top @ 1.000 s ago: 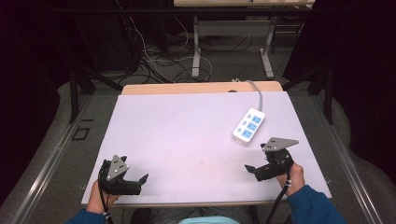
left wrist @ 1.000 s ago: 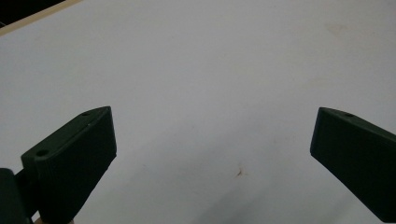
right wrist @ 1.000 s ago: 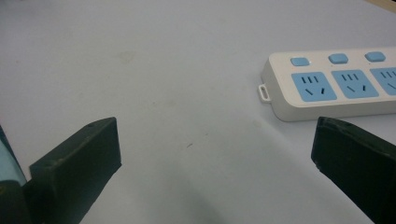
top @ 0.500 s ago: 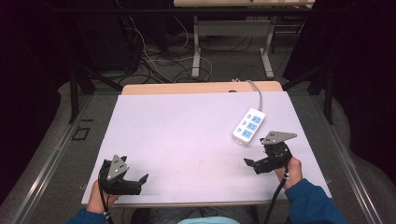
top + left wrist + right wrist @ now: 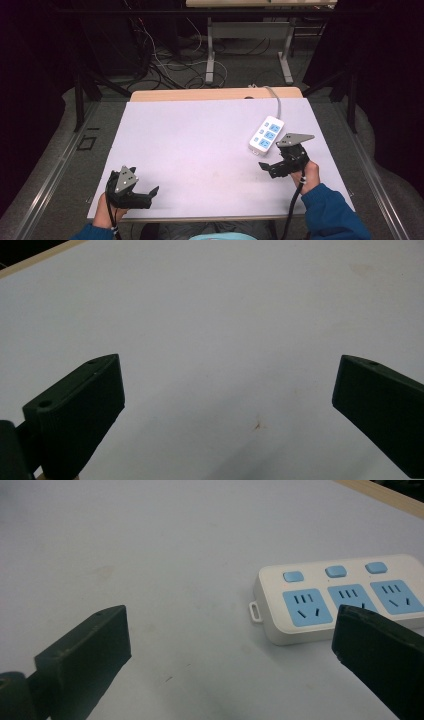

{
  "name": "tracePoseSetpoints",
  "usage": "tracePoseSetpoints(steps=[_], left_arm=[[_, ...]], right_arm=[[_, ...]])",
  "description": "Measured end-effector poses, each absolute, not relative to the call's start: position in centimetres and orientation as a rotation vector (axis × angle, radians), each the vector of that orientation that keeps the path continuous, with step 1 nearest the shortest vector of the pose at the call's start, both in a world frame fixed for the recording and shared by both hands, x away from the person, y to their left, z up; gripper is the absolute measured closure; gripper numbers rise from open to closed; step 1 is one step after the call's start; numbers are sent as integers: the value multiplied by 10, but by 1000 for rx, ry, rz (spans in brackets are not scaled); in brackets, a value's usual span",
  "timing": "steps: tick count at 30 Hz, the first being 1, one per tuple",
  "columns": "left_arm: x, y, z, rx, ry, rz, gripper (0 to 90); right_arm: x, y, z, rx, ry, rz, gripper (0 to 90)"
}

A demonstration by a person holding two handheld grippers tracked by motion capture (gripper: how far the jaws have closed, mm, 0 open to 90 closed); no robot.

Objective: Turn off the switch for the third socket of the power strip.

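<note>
High view: white plastic power strip with blue sockets (image 5: 267, 133) at table's 2 o'clock. Right gripper (image 5: 270, 167) just beside it, jaws spread, empty. Left gripper (image 5: 148, 194) released, 7 o'clock. Risk: off-centre pinch skids strip; cord (image 5: 274, 100) drags.

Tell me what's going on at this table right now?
A person holds a gripper in each hand over a white table. The right gripper hovers, jaws wide open, just beside the near end of a white power strip with blue sockets, not touching it. The left gripper sits at the near left corner, also open, with bare tabletop in front of it. The strip's cable runs off the far edge.
</note>
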State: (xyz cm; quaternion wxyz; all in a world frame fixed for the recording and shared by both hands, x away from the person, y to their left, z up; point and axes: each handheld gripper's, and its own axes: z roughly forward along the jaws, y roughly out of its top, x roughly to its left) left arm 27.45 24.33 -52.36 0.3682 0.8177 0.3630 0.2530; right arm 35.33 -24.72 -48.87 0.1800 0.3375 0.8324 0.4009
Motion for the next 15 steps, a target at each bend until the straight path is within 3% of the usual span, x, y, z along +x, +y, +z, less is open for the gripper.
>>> tracePoseSetpoints(steps=[15], left_arm=[[276, 243, -523, 2112, 926, 633, 5]], right_arm=[[377, -242, -487, 976, 2356, 1131, 19]])
